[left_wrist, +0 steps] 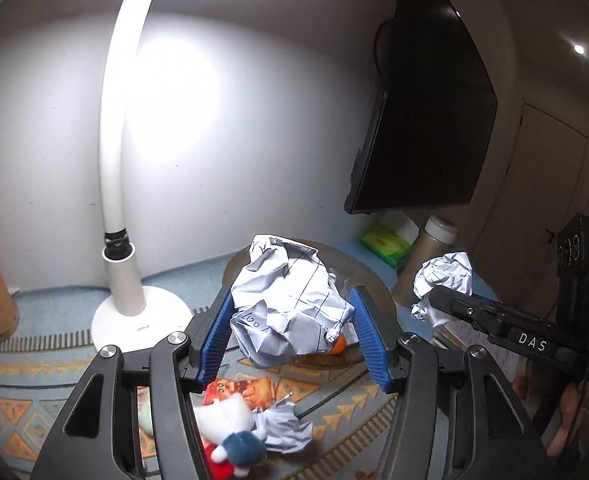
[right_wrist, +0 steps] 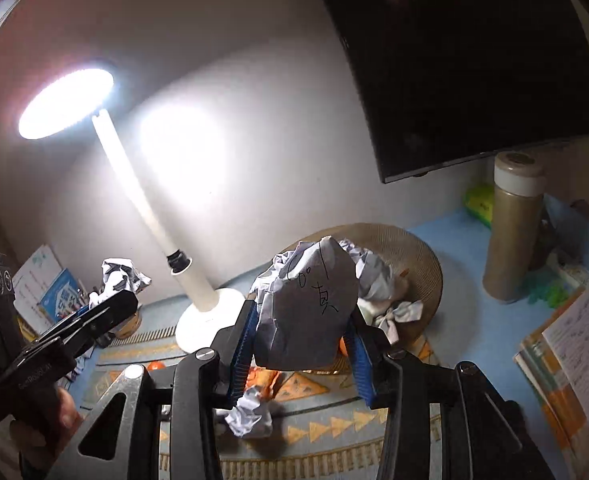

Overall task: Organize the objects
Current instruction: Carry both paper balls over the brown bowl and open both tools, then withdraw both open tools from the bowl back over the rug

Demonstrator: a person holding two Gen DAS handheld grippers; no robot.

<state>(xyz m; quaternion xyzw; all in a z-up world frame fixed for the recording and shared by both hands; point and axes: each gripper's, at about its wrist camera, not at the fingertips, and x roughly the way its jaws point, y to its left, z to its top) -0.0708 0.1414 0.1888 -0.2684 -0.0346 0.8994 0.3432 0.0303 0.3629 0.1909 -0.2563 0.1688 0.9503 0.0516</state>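
Left gripper [left_wrist: 292,322]: blue fingers [left_wrist: 216,330] set fairly wide, clamping a large crumpled paper ball [left_wrist: 290,300] w/ handwriting, held above the patterned mat [left_wrist: 22,408].
Right gripper [right_wrist: 300,332]: fingers [right_wrist: 242,344] narrower, gripping a second paper wad [right_wrist: 306,312].
Straw basket [right_wrist: 418,260]: far centre, holds more wads.
Lamp [left_wrist: 138,320]: far left.

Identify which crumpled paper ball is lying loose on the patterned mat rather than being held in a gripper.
The small paper ball beside the plush toy. The left gripper and right gripper each clamp a ball in the air.
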